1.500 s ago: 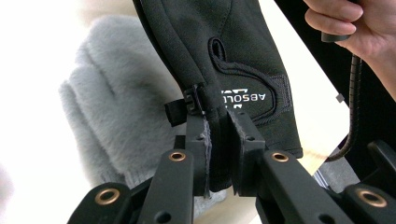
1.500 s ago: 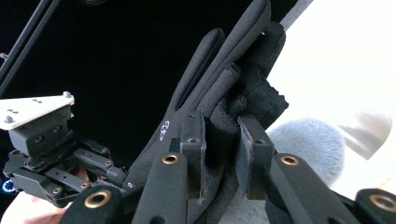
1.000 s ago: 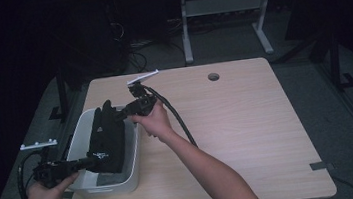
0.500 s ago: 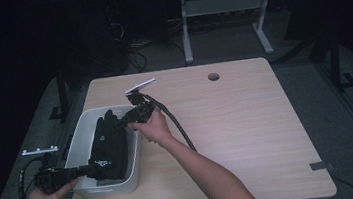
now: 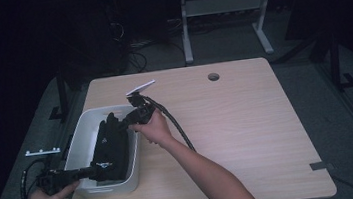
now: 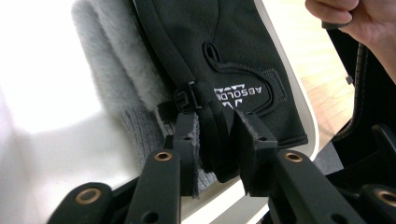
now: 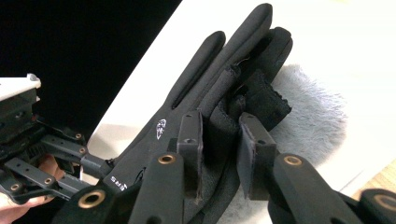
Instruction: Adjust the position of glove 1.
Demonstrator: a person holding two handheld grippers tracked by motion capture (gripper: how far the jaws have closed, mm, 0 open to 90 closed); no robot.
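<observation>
Since the earlier frame, both of my hands are sitting lower over the white rectangular plastic tub (image 5: 81, 140), and the black fabric glove with grey fleece lining (image 5: 112, 147) is lying flatter inside it.

Left gripper (image 6: 215, 144): jaws have just been opening; cuff end of the glove, by the white logo, is sitting between them, pads close on either side, so I am calling the grip loosened rather than released.

Right gripper (image 7: 219, 144): jaws are pinching the glove's finger end, fabric bunching between the pads.

Glove is stretching lengthwise along the tub, fleece showing underneath. Tub is resting at the left side of the light wooden tabletop (image 5: 248, 131).
</observation>
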